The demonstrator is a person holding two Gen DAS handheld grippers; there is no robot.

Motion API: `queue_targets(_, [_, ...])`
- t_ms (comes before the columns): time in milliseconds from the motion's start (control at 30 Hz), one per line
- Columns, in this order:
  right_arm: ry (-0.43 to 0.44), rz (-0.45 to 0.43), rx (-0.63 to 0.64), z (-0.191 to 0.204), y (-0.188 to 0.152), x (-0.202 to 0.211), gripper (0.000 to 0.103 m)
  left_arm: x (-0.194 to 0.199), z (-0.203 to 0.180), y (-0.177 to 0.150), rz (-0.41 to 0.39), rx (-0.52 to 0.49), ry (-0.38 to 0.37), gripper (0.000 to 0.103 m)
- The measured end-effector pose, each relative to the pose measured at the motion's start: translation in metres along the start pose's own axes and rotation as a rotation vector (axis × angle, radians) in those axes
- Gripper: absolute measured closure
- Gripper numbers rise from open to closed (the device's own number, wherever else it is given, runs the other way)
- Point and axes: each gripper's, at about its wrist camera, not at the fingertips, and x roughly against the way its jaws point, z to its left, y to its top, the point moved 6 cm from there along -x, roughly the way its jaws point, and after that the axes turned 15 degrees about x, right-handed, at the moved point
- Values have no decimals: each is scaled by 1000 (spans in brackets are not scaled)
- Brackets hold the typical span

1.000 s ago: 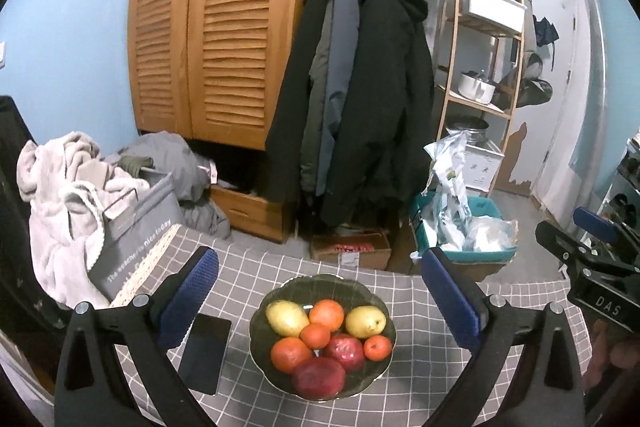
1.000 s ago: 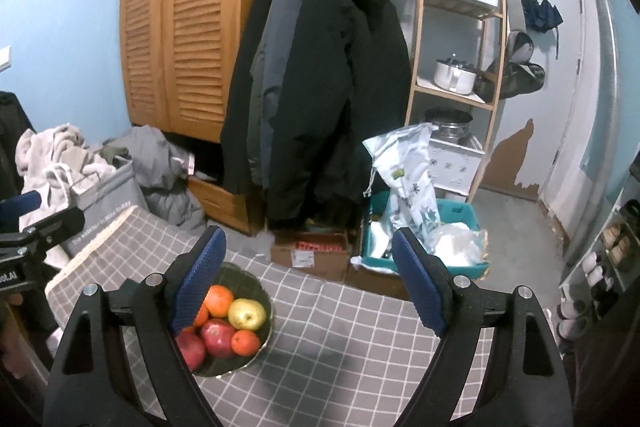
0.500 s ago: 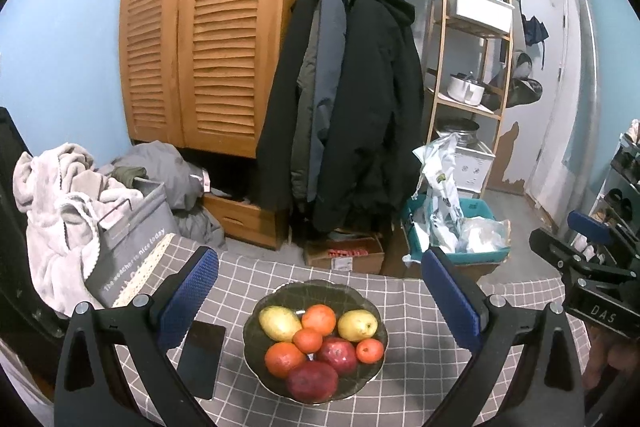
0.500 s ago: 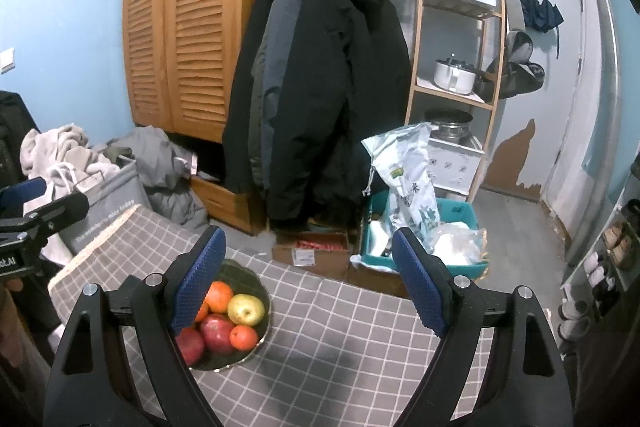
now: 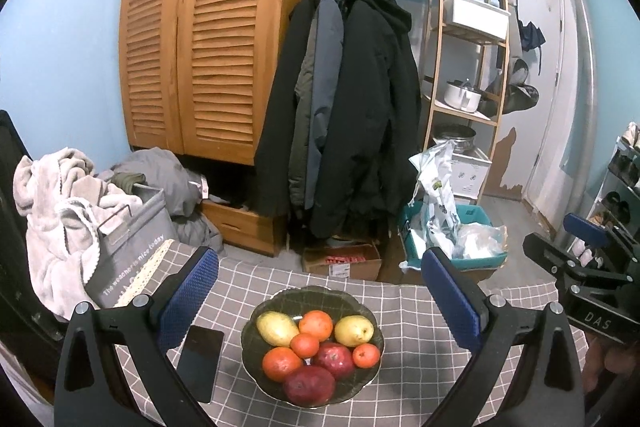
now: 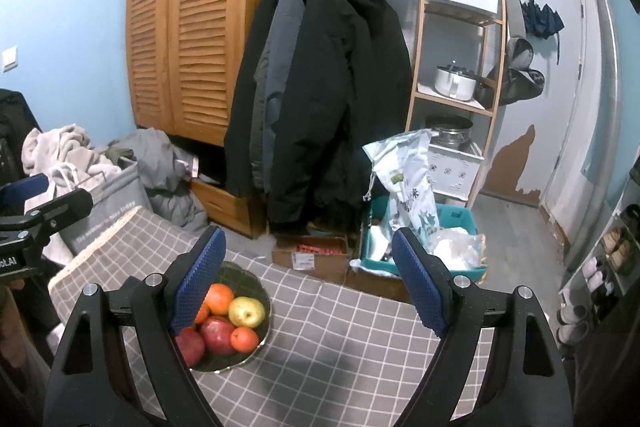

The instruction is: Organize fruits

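Both grippers hang spread and empty above the table (image 5: 400,307), with the fruit bowl (image 5: 312,297) centred just ahead of the left gripper (image 5: 320,297), while the right gripper (image 6: 308,277) has it off to its left.

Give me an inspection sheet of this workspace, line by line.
Surface: table under a grey checked cloth.
Job's things: bowl holding eight fruits: yellow, orange and dark red.
Clutter: black phone lying flat, left of the bowl.
Grippers: left gripper open above the bowl; right gripper open, holding nothing.
Cables: nothing seen.
Surroundings: hanging coats, louvered wardrobe, laundry basket, shelf rack.
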Motion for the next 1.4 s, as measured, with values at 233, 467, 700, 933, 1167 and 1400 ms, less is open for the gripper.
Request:
queue_targets(233, [13,-6,9,5,4,4,19,1,-1,-1,1,-6,3,1])
queue_targets(467, [13,-9,13,5,5,6,19,2,-1,0,1,-6,2,1])
queue_targets(700, [14,-8,14,4,6,7,19,1,0,-1,11,2,-3,1])
queue_targets(933, [13,-9,13,4,6,7,19,1,-1,-3,17,4,-2,1])
queue_targets(1167, [13,-8,13,5,6,7,19,1,0,-2,15,1,-2,1])
queue_targets(1400, [13,-9,14,5,5,7,19,1,-2,-4,10,-5,6,1])
